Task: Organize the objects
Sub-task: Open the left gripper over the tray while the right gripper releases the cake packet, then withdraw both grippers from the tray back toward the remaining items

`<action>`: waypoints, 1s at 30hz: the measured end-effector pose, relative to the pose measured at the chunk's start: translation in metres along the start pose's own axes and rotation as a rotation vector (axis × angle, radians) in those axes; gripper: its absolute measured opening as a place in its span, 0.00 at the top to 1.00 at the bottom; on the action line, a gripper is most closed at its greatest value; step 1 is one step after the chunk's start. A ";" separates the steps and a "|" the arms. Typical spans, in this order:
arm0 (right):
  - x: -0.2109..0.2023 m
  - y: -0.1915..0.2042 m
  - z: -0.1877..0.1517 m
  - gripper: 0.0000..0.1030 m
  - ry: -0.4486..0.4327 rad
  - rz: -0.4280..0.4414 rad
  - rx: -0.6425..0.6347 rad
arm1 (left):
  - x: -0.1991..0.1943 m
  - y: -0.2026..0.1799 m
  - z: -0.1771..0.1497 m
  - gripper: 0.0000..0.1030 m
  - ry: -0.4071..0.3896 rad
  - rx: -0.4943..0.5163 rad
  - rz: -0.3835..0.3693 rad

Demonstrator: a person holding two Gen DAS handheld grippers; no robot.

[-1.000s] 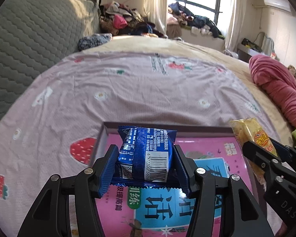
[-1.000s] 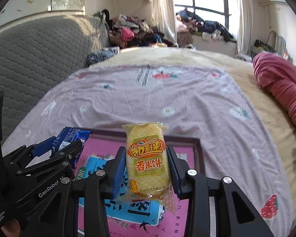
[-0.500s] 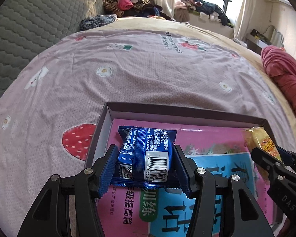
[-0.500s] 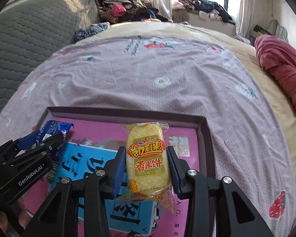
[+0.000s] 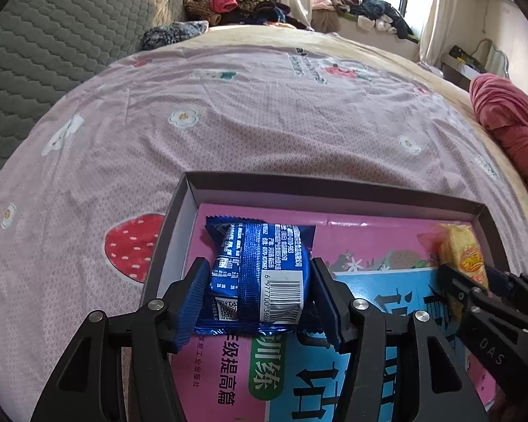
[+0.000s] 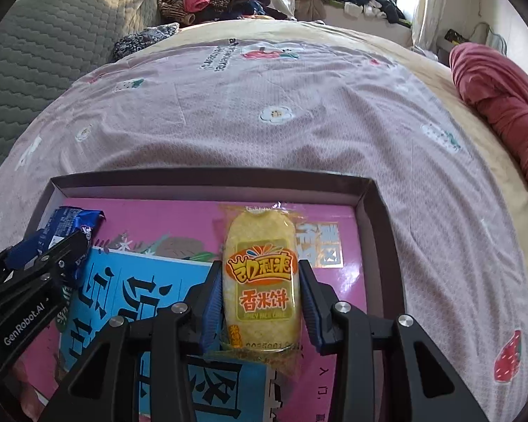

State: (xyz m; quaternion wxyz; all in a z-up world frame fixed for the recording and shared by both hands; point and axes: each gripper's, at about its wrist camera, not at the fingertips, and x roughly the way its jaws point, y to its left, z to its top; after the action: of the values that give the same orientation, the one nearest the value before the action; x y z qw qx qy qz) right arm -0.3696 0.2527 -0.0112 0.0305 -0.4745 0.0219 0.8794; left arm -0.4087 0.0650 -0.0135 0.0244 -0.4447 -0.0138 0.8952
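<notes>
A blue snack packet (image 5: 260, 274), barcode side up, sits between the ribbed blue pads of the left tongs (image 5: 258, 302), which are closed on its two sides and hold it over the left end of a shallow dark-walled box (image 5: 334, 190). A yellow rice-cake packet (image 6: 262, 274) with an orange and green label stands lengthwise in the right tongs (image 6: 260, 302), whose pads press on its long edges; it hangs over the right half of the same box, near the right wall. Whether either packet touches what lies under it cannot be told. The floor of the box is covered by a pink and blue printed book (image 6: 151, 281) with large characters. In the left wrist view the right tongs and their yellow packet show at the right edge; in the right wrist view the left tongs and the blue packet show at the left edge. The box rests on a bed (image 5: 264, 123) under a pale pink sheet printed with strawberries and flowers. A grey quilted headboard (image 5: 52, 35) rises at the left, a rolled pink blanket (image 6: 503, 105) lies at the right, and a heap of clothes (image 6: 200, 0) is piled beyond by the window.
</notes>
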 end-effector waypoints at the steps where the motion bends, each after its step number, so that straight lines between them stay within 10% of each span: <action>1: -0.001 0.000 0.000 0.60 -0.002 0.000 0.002 | 0.000 0.000 0.000 0.42 0.000 0.002 0.003; 7: -0.010 -0.002 0.002 0.59 -0.015 0.010 0.017 | -0.002 0.001 -0.001 0.27 -0.005 -0.003 0.024; 11: -0.023 -0.005 0.005 0.35 -0.035 0.023 0.028 | -0.015 0.002 0.001 0.27 -0.044 -0.014 0.015; 20: -0.068 -0.011 0.006 0.18 -0.099 0.055 0.079 | -0.037 0.003 0.002 0.19 -0.056 0.007 0.019; 30: -0.158 -0.014 -0.026 0.07 -0.170 0.051 0.027 | -0.128 -0.014 -0.018 0.17 -0.202 0.077 0.047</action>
State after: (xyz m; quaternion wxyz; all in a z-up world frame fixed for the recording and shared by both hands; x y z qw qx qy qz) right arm -0.2602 0.2596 0.1065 0.0164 -0.3969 0.0430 0.9167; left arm -0.3167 0.0722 0.0785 0.0191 -0.3513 0.0285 0.9356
